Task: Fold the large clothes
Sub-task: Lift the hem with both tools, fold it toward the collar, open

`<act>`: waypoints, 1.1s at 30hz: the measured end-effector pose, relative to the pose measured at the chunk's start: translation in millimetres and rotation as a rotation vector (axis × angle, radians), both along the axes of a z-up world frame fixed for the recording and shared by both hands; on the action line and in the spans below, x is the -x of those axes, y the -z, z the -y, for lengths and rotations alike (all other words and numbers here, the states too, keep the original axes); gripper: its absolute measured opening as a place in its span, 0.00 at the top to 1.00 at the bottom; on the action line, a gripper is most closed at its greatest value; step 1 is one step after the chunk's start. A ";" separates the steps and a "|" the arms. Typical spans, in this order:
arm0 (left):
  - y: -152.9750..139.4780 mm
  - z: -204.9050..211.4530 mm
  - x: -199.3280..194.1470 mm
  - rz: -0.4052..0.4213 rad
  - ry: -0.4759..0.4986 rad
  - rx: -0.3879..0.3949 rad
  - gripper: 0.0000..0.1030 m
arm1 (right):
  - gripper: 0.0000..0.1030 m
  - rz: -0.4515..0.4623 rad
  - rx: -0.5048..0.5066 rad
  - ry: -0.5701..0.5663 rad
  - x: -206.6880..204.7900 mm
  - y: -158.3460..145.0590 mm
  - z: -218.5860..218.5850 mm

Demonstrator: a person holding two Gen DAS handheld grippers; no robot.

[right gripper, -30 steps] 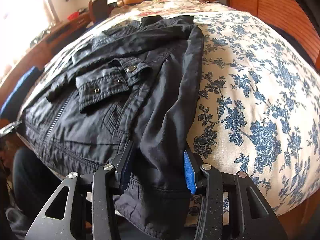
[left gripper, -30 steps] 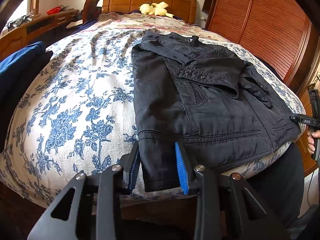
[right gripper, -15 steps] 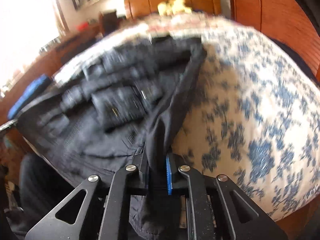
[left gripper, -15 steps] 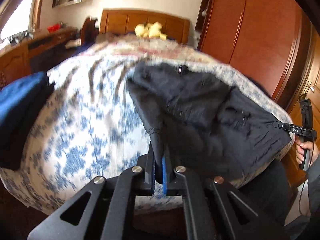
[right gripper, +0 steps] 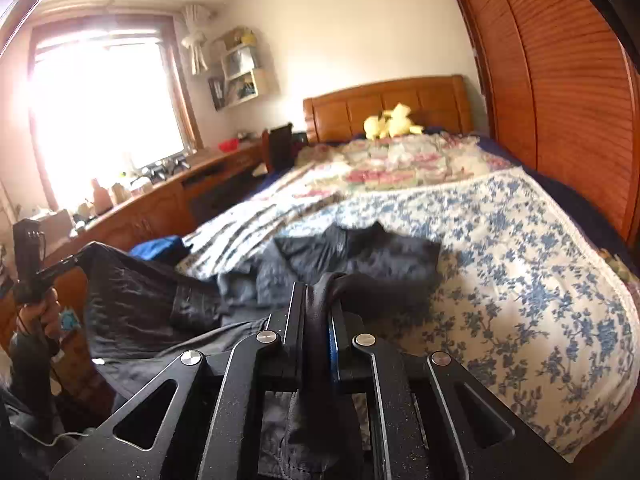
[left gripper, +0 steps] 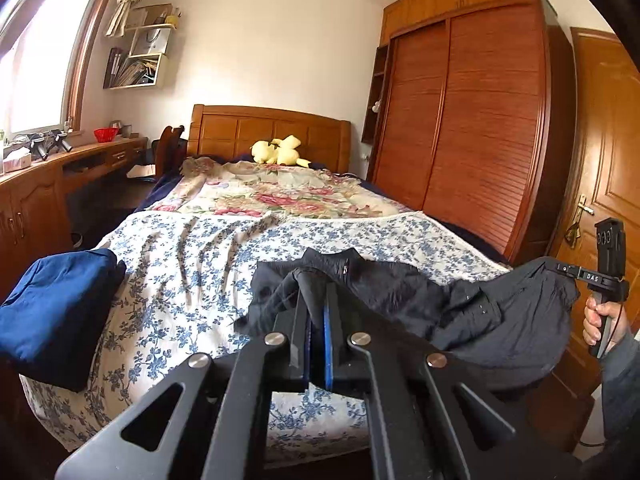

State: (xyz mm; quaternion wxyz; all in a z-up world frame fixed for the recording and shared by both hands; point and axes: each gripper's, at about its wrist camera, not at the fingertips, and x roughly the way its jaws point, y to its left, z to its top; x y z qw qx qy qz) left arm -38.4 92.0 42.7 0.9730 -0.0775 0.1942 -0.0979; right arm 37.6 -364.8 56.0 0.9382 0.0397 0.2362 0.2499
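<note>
A black jacket (left gripper: 472, 312) hangs by its hem above the foot of the bed, its collar end still resting on the blue-flowered bedspread (left gripper: 192, 264). My left gripper (left gripper: 316, 292) is shut on the hem's left corner. My right gripper (right gripper: 318, 292) is shut on the hem's right corner, and it also shows at the right edge of the left wrist view as the right gripper (left gripper: 560, 268) held by a hand (left gripper: 600, 320). In the right wrist view the jacket (right gripper: 160, 300) stretches left to the left gripper (right gripper: 78, 258).
A folded blue garment (left gripper: 56, 312) lies at the bed's near left corner. A yellow plush toy (left gripper: 278, 152) sits by the headboard. A wooden wardrobe (left gripper: 468, 120) and door (left gripper: 604, 152) stand right of the bed, a desk (left gripper: 60, 176) along the left.
Both grippers closed on the jacket's hem corners and rose, lifting the lower half off the bed. The views tilted up from the bedspread to the room.
</note>
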 end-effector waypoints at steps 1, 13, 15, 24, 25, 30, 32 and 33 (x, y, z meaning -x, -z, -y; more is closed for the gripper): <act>1.7 -0.5 -0.6 -0.002 -0.003 -0.002 0.98 | 0.94 0.005 0.004 0.006 2.8 -1.1 0.6; 53.6 0.3 -95.9 -0.093 -0.028 0.019 0.98 | 0.94 -0.072 0.052 0.029 -52.2 56.8 -7.5; 57.6 -0.8 -118.6 -0.095 -0.034 0.028 0.98 | 0.94 -0.076 0.050 0.038 -70.6 65.7 -8.5; 45.4 -2.6 -209.7 -0.037 -0.098 0.005 0.98 | 0.93 -0.053 0.123 0.122 -174.8 76.6 -17.5; 44.7 -2.6 -216.7 -0.033 -0.110 -0.001 0.98 | 0.93 -0.046 0.134 0.131 -189.0 75.6 -18.7; 48.7 -4.4 -257.9 -0.029 -0.161 -0.039 0.98 | 0.93 -0.005 0.175 0.180 -240.2 74.5 -25.0; 60.6 -3.4 -271.0 -0.049 -0.175 -0.062 0.98 | 0.93 -0.023 0.194 0.199 -260.0 84.0 -26.1; 68.3 -3.9 -276.1 -0.065 -0.169 -0.050 0.98 | 0.93 -0.046 0.204 0.210 -270.4 92.8 -25.9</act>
